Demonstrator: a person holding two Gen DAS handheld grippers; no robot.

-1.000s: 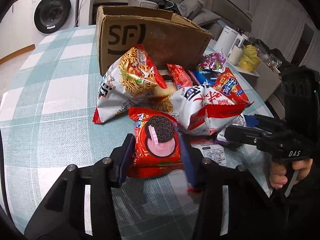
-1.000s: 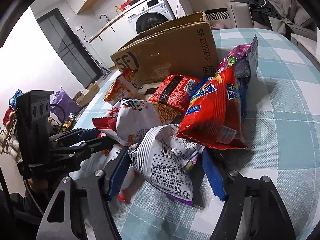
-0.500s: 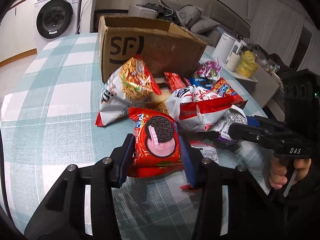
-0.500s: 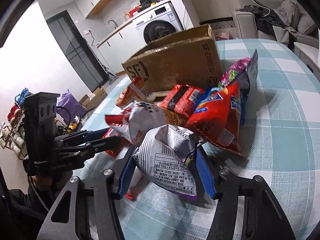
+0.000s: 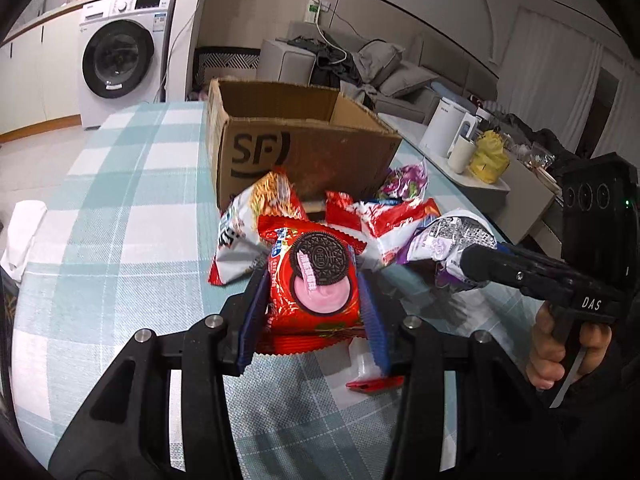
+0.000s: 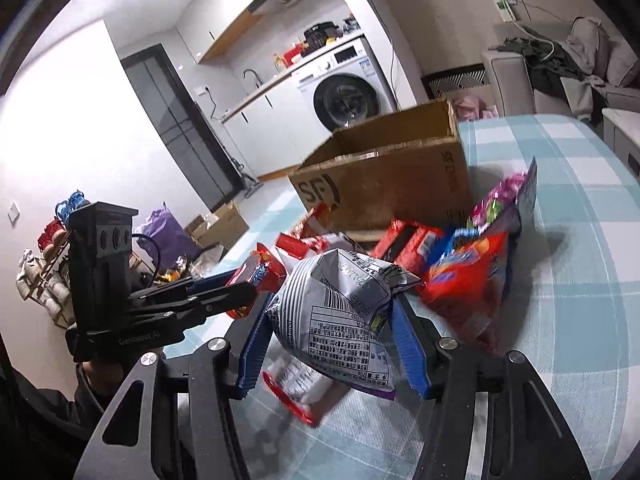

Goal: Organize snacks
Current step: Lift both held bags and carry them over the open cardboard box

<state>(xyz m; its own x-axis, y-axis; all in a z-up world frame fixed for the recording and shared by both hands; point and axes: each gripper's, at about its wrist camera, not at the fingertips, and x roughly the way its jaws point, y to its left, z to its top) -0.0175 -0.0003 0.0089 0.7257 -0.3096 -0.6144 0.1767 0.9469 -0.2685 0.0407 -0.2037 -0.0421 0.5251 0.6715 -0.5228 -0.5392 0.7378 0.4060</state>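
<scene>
My left gripper (image 5: 314, 308) is shut on a red Oreo packet (image 5: 316, 280) and holds it lifted above the table. My right gripper (image 6: 336, 336) is shut on a silver and purple snack bag (image 6: 340, 312), also lifted; the bag shows in the left wrist view (image 5: 444, 244) too. An open SF cardboard box (image 5: 296, 136) stands behind the pile, also seen in the right wrist view (image 6: 384, 176). Several snack bags lie in front of it: a noodle bag (image 5: 256, 216), a red and white bag (image 5: 392, 220), a red bag (image 6: 468, 276).
The round table has a teal checked cloth (image 5: 120, 208). A small red and white packet (image 5: 368, 372) lies on the cloth under the left gripper. A white kettle (image 5: 444, 128) and cup stand on a side surface to the right. A washing machine (image 5: 120, 64) is behind.
Both grippers have risen with their packets, lifting the Oreo packet and the silver bag off the table. The box's open top has come into view.
</scene>
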